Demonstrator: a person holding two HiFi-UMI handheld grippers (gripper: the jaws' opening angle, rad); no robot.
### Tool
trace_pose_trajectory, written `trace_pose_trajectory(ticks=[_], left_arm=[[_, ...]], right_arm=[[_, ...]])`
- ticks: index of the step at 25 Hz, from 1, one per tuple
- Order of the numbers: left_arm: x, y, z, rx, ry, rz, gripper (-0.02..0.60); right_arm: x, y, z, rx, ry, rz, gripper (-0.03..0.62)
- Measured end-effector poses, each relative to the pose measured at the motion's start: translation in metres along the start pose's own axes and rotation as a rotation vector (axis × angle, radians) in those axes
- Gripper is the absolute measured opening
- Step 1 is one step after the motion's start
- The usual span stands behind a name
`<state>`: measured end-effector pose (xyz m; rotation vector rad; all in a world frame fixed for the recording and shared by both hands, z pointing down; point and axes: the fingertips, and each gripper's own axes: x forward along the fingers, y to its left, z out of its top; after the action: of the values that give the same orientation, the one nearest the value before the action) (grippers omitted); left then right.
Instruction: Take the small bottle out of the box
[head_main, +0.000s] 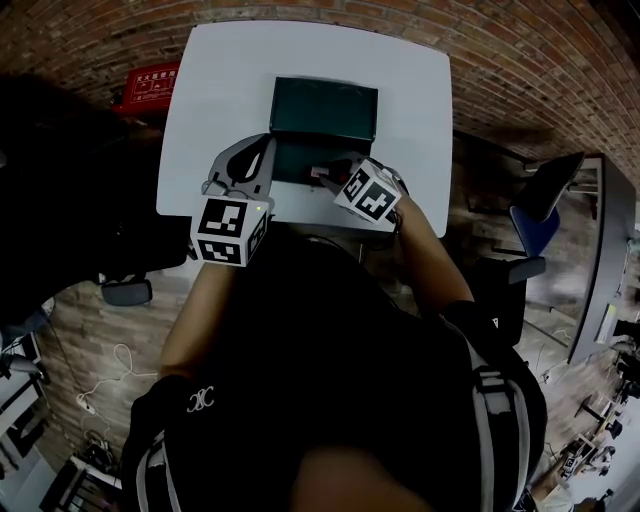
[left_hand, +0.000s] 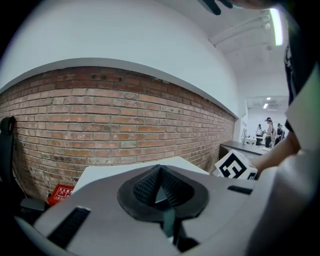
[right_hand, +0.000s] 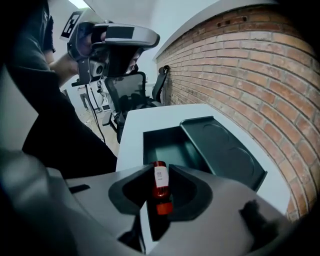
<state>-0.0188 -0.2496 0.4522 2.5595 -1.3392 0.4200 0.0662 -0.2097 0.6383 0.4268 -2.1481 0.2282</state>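
The dark green box (head_main: 300, 158) stands open on the white table (head_main: 220, 80), its lid (head_main: 325, 105) folded back. In the right gripper view the tray (right_hand: 167, 145) looks empty and the lid (right_hand: 225, 150) lies to its right. The small red bottle (right_hand: 160, 182), with a white label, lies between the jaws of my right gripper (right_hand: 159, 167) at the tray's near edge, over the table. Those jaws stand a little apart from it. In the head view that gripper (head_main: 325, 172) is at the box's front. My left gripper (left_hand: 159, 170) is shut, a thin teal edge between its pads, at the box's left side (head_main: 266, 155).
A red case (head_main: 150, 85) lies on the brick floor left of the table. Black office chairs (right_hand: 132, 85) stand beyond the table's far end. A brick wall (right_hand: 260, 75) runs along the table's right side in the right gripper view.
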Motion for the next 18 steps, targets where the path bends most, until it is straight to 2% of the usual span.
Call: trace_pose_trajectory(ticks=[7, 10, 18], left_arm=[[-0.002, 0.008, -0.003, -0.003, 0.01, 0.01, 0.003], [-0.002, 0.01, -0.005, -0.008, 0.016, 0.014, 0.003], [-0.003, 0.021, -0.005, -0.017, 0.01, 0.032, 0.003]], right_arm=[[0.008, -0.001, -0.001, -0.008, 0.049, 0.073, 0.089], [0.012, 0.004, -0.003, -0.032, 0.087, 0.111, 0.116], [0.026, 0.005, -0.01, -0.073, 0.161, 0.109, 0.126]])
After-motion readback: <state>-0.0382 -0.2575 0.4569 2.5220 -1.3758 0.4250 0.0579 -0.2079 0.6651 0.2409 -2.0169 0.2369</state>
